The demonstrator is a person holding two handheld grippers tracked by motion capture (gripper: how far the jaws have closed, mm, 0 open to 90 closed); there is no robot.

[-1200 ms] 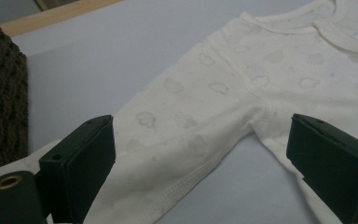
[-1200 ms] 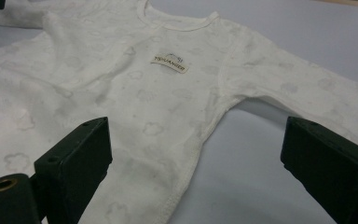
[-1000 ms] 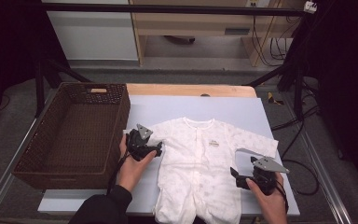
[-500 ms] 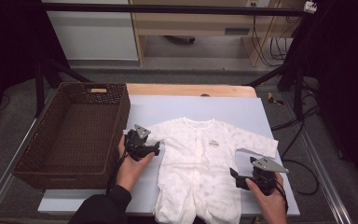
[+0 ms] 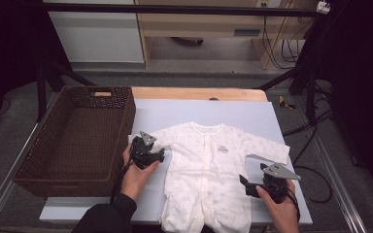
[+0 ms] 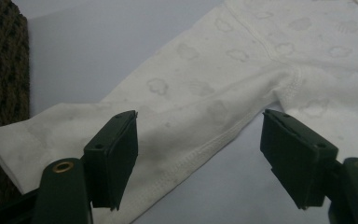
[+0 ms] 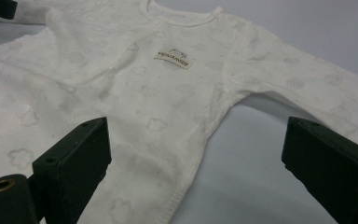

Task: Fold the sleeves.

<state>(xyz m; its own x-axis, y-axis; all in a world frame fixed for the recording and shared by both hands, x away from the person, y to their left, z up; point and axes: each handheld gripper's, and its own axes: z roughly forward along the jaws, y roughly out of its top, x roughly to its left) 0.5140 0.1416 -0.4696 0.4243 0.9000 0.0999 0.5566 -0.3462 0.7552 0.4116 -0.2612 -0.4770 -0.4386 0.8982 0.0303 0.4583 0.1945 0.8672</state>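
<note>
A white baby romper [image 5: 206,165] with a faint cloud print lies flat, front up, on the pale table top [image 5: 199,111]. My left gripper [image 5: 162,155] sits at the garment's left sleeve, near the armpit. In the left gripper view it [image 6: 198,161] stands open, its jaws straddling the sleeve [image 6: 182,93] just above the cloth. My right gripper [image 5: 244,184] rests by the romper's right side, below the other sleeve. It [image 7: 196,175] is open too, over the side seam [image 7: 200,140], with a small sewn label [image 7: 175,59] farther up the chest.
A dark wicker basket [image 5: 126,121] stands at the table's left, close to the left sleeve cuff [image 6: 4,140]; its wall [image 6: 0,65] also appears beside that cuff. Wooden table edge [image 5: 199,93] runs along the back. Cables hang off the right side.
</note>
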